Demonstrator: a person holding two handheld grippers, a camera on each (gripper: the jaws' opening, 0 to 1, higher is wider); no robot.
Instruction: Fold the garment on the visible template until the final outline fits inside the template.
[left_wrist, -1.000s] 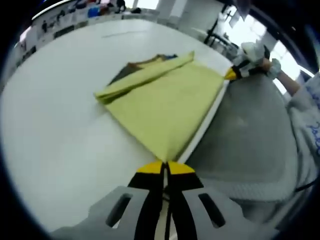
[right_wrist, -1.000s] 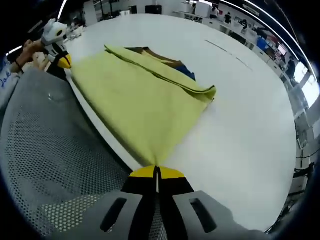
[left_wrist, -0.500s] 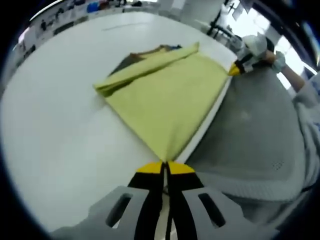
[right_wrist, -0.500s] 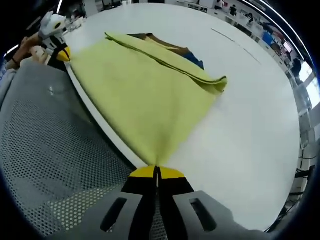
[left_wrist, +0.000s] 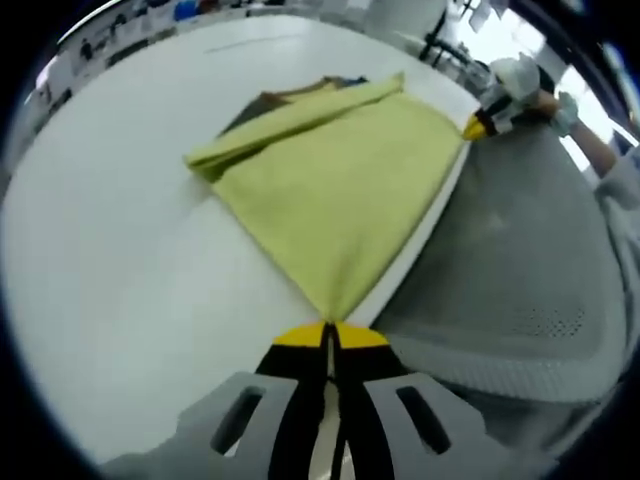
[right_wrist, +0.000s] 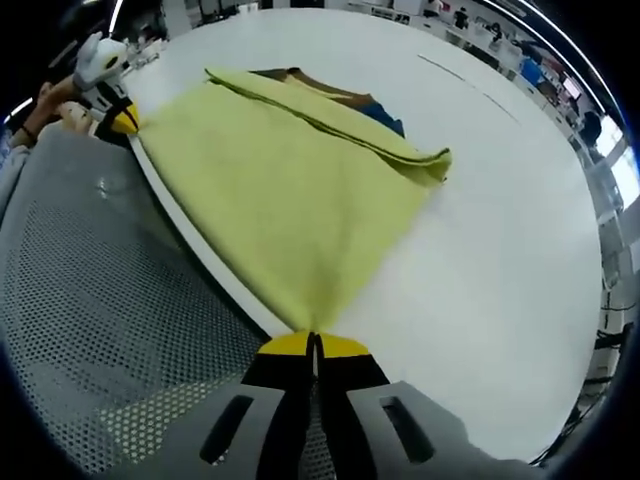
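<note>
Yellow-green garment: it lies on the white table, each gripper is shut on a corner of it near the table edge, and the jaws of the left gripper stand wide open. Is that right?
Not quite. In the left gripper view the left gripper has its jaws closed on the corner of the yellow-green garment. The rest holds: the garment lies on the white table, and the right gripper is shut on its other corner.

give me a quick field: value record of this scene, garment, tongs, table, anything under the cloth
garment: yellow-green cloth, partly folded, long fold along its far edge
left tongs: shut on a near corner of the garment
right tongs: shut on the other near corner
surface: white table, garment pulled to its near edge
under the garment: brown sheet with a blue bit showing past the far fold
foreground: grey mesh fabric
</note>
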